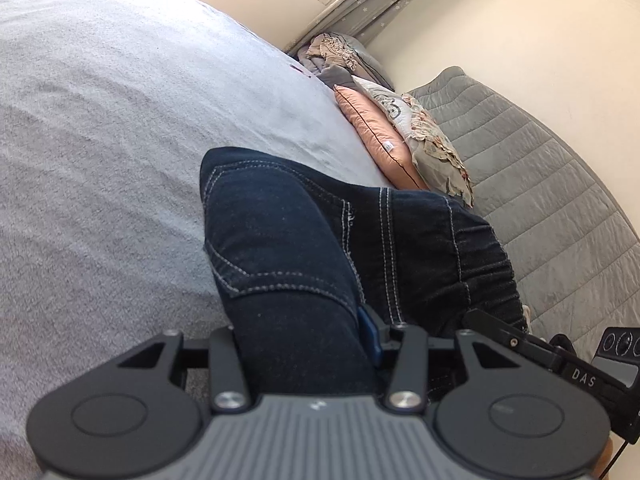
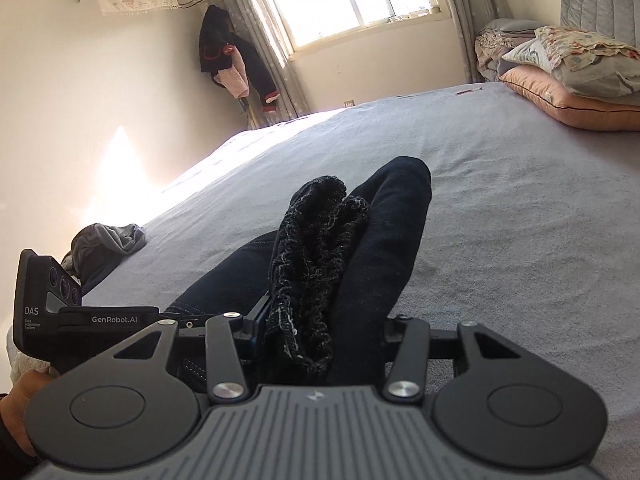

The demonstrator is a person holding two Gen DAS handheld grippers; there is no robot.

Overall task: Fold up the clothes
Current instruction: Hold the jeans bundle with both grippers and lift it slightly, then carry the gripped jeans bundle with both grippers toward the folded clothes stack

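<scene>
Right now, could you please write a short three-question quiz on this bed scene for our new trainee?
1. True or false: the left gripper grips the dark jeans.
2. What fills the right gripper? A) frayed jean hems B) a pink pillow C) nothing
3. Name the garment lying near the bed edge beyond the left gripper in the right wrist view.

Key: 1 true; 2 A; 3 a crumpled grey garment.
</scene>
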